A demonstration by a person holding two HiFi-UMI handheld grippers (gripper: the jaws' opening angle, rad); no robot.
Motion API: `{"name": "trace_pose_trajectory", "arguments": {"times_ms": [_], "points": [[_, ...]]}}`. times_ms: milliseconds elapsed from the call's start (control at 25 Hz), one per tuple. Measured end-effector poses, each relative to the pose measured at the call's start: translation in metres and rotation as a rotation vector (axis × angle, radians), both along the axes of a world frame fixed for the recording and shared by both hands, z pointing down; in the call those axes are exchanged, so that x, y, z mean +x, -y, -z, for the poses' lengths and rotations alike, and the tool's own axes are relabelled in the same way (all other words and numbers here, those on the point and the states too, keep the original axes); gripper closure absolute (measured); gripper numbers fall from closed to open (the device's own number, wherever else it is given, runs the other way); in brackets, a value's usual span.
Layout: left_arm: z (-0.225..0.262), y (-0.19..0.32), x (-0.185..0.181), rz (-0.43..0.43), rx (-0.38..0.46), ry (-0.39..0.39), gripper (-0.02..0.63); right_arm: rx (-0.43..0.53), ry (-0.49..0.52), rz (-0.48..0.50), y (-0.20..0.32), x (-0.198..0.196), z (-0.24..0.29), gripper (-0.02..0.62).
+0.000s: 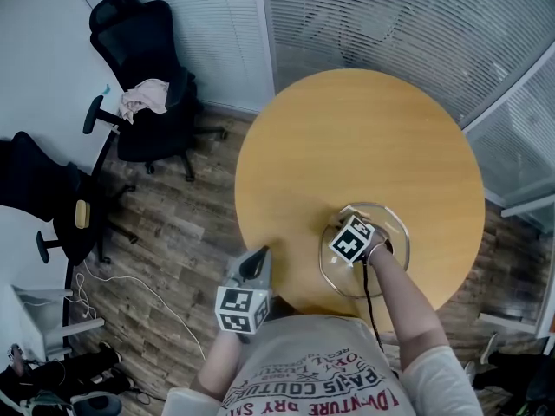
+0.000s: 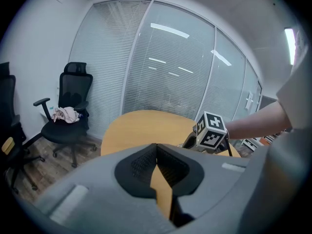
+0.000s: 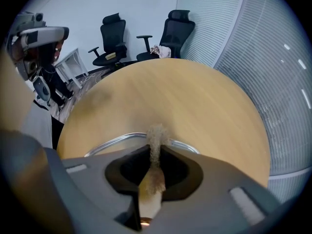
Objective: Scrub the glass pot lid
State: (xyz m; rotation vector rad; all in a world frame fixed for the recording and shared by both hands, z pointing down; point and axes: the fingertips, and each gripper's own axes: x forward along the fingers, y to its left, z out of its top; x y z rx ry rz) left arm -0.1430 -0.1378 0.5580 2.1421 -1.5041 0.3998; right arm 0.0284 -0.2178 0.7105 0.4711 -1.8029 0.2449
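The glass pot lid (image 1: 392, 251) lies flat on the round wooden table (image 1: 364, 137), near its front edge. My right gripper (image 1: 347, 232), with its marker cube on top, hovers over the lid's left part. It is shut on a tan fibrous scrubber (image 3: 156, 139) that sticks out past the jaws, above the lid's metal rim (image 3: 109, 143). My left gripper (image 1: 259, 256) is shut with nothing in it. It hangs at the table's front-left edge, away from the lid. In the left gripper view the left gripper (image 2: 156, 149) looks across the table at the right gripper's cube (image 2: 211, 130).
Two black office chairs (image 1: 146, 76) stand on the wooden floor at the left, one with a pale cloth (image 1: 144, 97) on its seat. A glass wall with blinds (image 1: 408, 24) curves behind the table. A white cable (image 1: 130, 284) trails on the floor.
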Motion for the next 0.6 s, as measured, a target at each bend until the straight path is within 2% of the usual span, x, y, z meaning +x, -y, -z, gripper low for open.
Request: {"name": "trace_pose_trajectory", "arguments": {"times_ms": [600], "points": [[0.002,-0.034,-0.013,0.021,0.013,0.005,0.599,-0.012,-0.033,0.156,-0.063,-0.019,0.001,0.532]]}}
